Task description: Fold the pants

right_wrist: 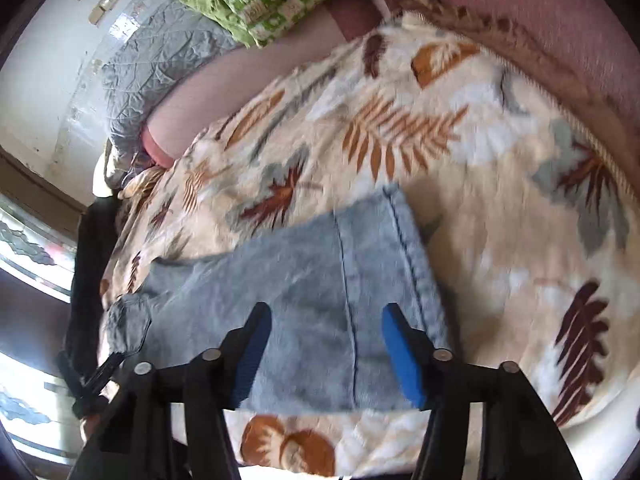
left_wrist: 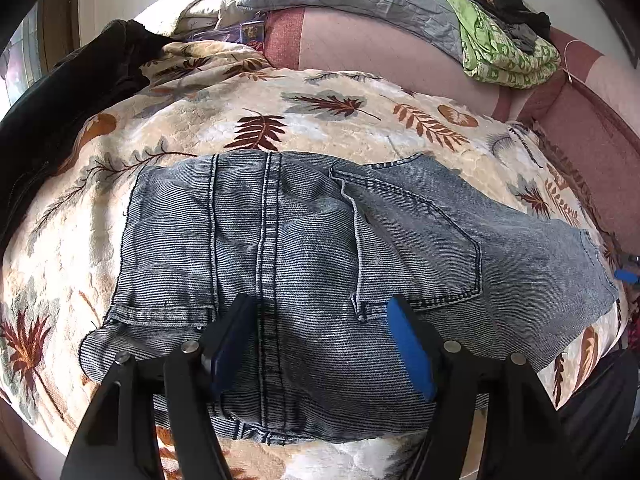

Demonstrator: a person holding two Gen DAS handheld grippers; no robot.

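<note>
Faded blue denim pants (left_wrist: 304, 248) lie folded compactly on the leaf-print blanket's (left_wrist: 280, 96) near edge; we judge folding nearly complete. Left gripper (left_wrist: 320, 344) and right gripper (right_wrist: 324, 352) hover spread, pinching nothing.

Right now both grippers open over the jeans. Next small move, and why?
Probably lower the left gripper and close on the jeans near edge: they lie folded on the leaf-print blanket, nothing is gripped, and the right gripper hovers open too.

The right wrist view is motion-blurred, smearing the jeans (right_wrist: 320, 300) and the leaf-print blanket (right_wrist: 500, 208) under them, while the picture's left edge cuts off the dark garment (right_wrist: 86, 280) beside the jeans.
</note>
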